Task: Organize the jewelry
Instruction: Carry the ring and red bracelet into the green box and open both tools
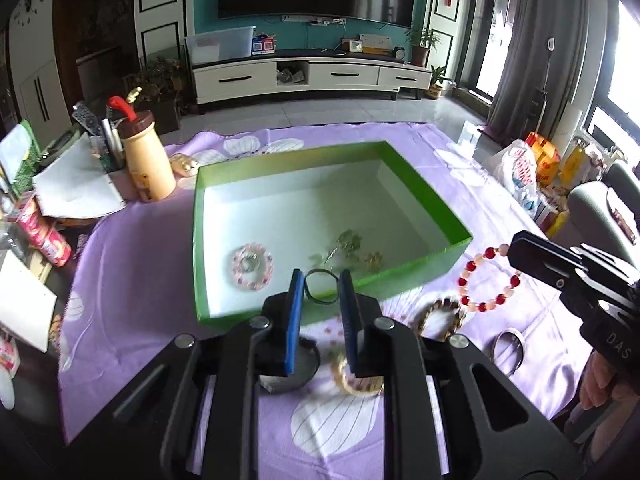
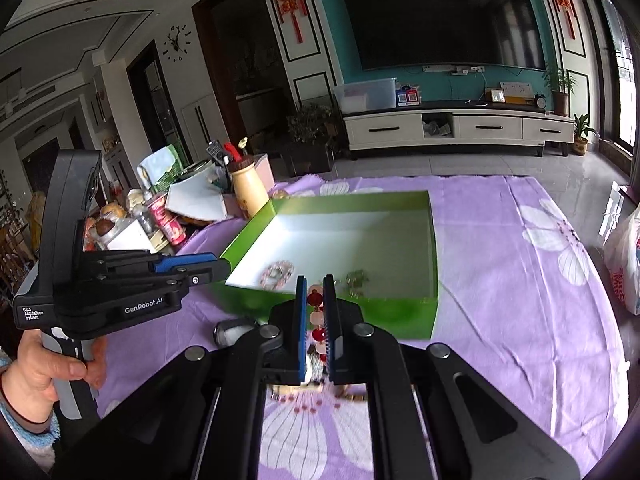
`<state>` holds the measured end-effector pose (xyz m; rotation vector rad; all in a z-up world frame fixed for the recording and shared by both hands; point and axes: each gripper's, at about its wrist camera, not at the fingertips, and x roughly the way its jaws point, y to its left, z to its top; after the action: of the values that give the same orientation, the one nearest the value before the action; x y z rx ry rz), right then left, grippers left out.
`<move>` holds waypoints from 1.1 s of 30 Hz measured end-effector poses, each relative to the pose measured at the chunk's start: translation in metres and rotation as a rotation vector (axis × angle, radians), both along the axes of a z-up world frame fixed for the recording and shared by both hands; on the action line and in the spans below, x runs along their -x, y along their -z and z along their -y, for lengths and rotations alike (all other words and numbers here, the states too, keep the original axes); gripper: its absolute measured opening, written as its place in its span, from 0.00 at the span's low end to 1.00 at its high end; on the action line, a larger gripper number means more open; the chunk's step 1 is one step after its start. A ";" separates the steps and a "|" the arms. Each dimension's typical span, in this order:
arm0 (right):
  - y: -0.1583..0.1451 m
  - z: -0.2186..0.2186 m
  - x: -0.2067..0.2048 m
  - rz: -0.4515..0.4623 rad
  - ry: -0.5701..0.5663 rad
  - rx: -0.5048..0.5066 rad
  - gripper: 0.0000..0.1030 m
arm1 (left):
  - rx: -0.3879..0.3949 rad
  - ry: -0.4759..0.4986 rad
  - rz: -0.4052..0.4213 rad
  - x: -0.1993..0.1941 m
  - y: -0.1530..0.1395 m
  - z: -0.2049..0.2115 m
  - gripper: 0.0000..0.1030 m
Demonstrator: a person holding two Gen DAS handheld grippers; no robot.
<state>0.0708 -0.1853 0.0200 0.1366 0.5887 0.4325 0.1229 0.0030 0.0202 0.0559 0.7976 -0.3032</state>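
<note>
A green box (image 1: 288,160) (image 2: 348,200) with a white inside stands on the purple cloth. In it lie a pink bead bracelet (image 1: 252,266) (image 2: 276,274), a green piece (image 1: 344,246) and a gold piece (image 1: 374,260). My left gripper (image 1: 321,280) (image 2: 224,266) hovers at the box's near rim, shut on a thin dark hoop (image 1: 320,271). To the right, my right gripper (image 2: 315,280) (image 1: 510,246) is shut on a red and pink bead bracelet (image 2: 315,299) (image 1: 488,280), which hangs above the cloth.
Loose on the cloth near me lie a brown bead bracelet (image 1: 440,316), a silver bangle (image 1: 508,346) and a gold bracelet (image 1: 356,376). A cream bottle (image 1: 146,160) and clutter stand at the left. A plastic bag (image 1: 516,168) sits at the right.
</note>
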 end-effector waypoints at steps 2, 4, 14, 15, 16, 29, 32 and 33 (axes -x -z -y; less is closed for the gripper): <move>-0.003 0.003 -0.011 -0.002 0.004 -0.014 0.07 | 0.013 -0.004 -0.007 -0.015 -0.003 -0.001 0.17; -0.006 0.004 -0.022 -0.007 0.007 -0.029 0.07 | 0.031 -0.011 -0.022 -0.029 -0.004 -0.003 0.17; -0.003 0.003 -0.094 -0.074 0.035 -0.049 0.07 | 0.154 -0.036 -0.154 -0.108 0.013 -0.009 0.17; 0.000 0.001 -0.101 -0.082 0.042 -0.040 0.07 | 0.149 -0.039 -0.159 -0.113 0.016 -0.008 0.17; 0.002 0.001 -0.107 -0.091 0.044 -0.034 0.07 | 0.145 -0.043 -0.168 -0.119 0.020 -0.007 0.17; 0.046 -0.010 -0.167 -0.207 0.078 0.058 0.15 | 0.093 -0.108 -0.266 -0.172 0.072 0.006 0.19; 0.048 -0.008 -0.168 -0.213 0.096 0.063 0.35 | 0.092 -0.113 -0.262 -0.170 0.071 0.005 0.34; 0.047 -0.006 -0.166 -0.209 0.099 0.059 0.40 | 0.092 -0.113 -0.252 -0.167 0.069 0.004 0.49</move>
<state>0.2368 -0.1793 -0.0274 0.1548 0.7958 0.3067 0.2903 -0.0011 -0.0491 -0.1151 1.0312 -0.2419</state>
